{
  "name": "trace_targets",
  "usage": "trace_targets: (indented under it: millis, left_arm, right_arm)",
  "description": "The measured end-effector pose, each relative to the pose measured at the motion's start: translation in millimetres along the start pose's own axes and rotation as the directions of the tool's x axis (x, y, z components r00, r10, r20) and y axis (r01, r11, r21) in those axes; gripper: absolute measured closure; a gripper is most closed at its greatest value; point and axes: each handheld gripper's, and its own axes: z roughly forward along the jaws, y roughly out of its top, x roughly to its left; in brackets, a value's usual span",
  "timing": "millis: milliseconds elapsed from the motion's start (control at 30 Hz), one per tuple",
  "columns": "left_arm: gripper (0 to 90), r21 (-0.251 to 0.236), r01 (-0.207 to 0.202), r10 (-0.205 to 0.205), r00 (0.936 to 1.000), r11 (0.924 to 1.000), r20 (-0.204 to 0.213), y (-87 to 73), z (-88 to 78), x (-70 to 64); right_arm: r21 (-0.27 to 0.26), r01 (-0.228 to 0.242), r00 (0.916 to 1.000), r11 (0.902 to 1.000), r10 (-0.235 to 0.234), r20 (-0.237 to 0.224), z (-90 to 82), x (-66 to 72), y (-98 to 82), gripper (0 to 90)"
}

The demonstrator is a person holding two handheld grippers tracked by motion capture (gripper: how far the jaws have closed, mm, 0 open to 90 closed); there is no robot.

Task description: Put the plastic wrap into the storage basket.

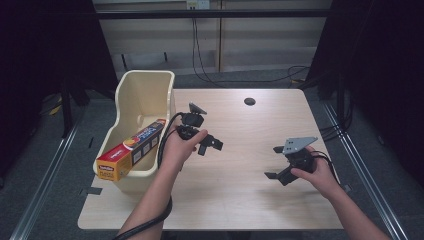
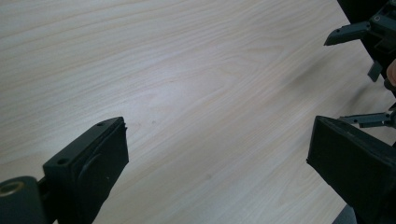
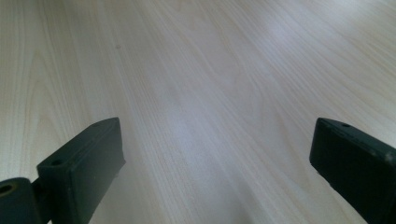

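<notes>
Both the left gripper (image 1: 209, 145) and right gripper (image 1: 278, 162) hover with jaws spread wide and empty over the bare worktop (image 1: 240, 130), seemingly idle; the long box (image 1: 131, 149) lies slanted in the cream bin (image 1: 141, 90).

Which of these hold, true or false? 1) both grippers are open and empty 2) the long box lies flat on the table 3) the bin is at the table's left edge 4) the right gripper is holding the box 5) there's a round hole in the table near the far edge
1) Both the left gripper and the right gripper are open and empty. True: bare wood between the jaws in each gripper view.
2) The long box lies flat on the table. False: it sits tilted in the cream bin, one end sticking out over the near rim.
3) The bin is at the table's left edge. True.
4) The right gripper holds the box. False: it is apart from it, over the right side.
5) A round hole is near the far edge. True.
</notes>
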Motion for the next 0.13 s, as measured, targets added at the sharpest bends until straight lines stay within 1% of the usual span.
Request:
trace_targets:
  millis: [133]
  left_arm:
    - [5.0,0.002,-0.006,0.006,1.0000,1.0000,0.005,-2.3,3.4,0.1]
  right_arm:
    - [0.003,-0.006,1.0000,1.0000,0.006,-0.003,0.7,-0.4,-1.0,2.5]
